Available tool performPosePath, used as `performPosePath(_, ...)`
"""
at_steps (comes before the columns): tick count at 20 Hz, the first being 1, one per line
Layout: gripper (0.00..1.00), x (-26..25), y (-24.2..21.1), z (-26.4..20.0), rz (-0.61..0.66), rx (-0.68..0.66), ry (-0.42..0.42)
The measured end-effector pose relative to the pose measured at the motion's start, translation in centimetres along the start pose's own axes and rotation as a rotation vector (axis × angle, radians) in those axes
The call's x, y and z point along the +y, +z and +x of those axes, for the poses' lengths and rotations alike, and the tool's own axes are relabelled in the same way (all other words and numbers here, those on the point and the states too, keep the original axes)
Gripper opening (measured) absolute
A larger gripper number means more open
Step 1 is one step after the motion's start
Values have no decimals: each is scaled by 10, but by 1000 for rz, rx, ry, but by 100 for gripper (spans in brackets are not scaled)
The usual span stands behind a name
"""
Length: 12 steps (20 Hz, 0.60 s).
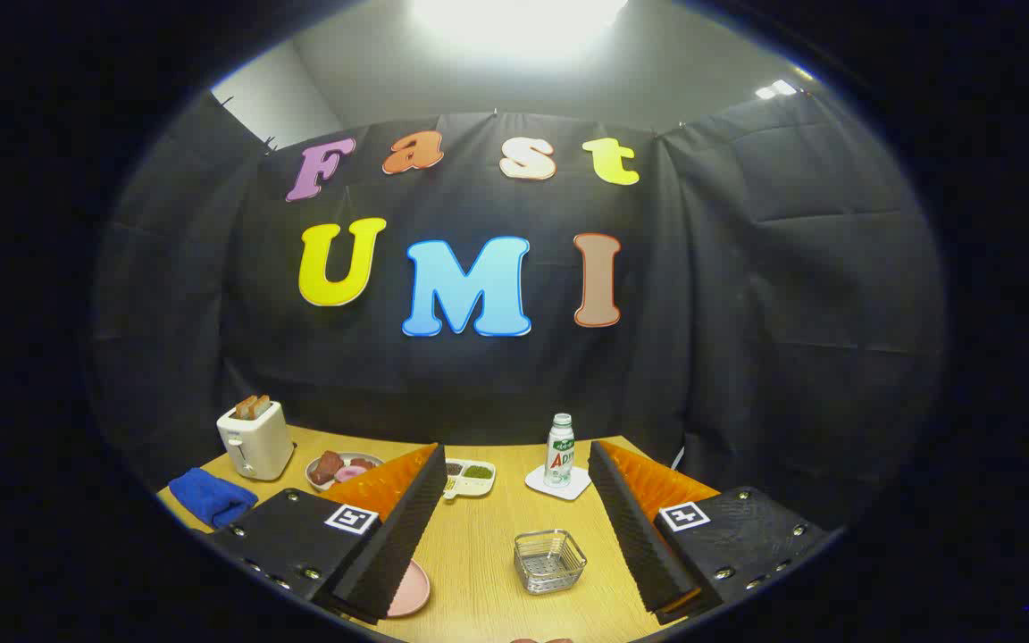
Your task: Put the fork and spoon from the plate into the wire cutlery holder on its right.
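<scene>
My gripper (514,572) is open, its two black ribbed fingers (398,536) spread wide above the wooden table (479,545) with nothing between them. The wire cutlery holder (549,561) stands on the table between the fingers, nearer the right one, and looks empty. A pink plate (412,591) peeks out from under the left finger, mostly hidden by it. The fork and spoon are hidden from me.
Beyond the fingers stand a white toaster (255,438) with toast, a folded blue cloth (211,496), a bowl of food (340,468), a small divided dish (470,475) and a bottle (559,450) on a white coaster. Black cloth walls close the booth.
</scene>
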<state>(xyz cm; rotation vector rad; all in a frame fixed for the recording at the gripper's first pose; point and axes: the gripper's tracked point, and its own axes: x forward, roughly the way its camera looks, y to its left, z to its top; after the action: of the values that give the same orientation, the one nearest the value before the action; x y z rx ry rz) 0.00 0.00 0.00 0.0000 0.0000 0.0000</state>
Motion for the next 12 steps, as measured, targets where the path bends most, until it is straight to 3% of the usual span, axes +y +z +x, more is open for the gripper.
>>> performPosePath(12, 98, 38, 10, 9, 0, 3, 38)
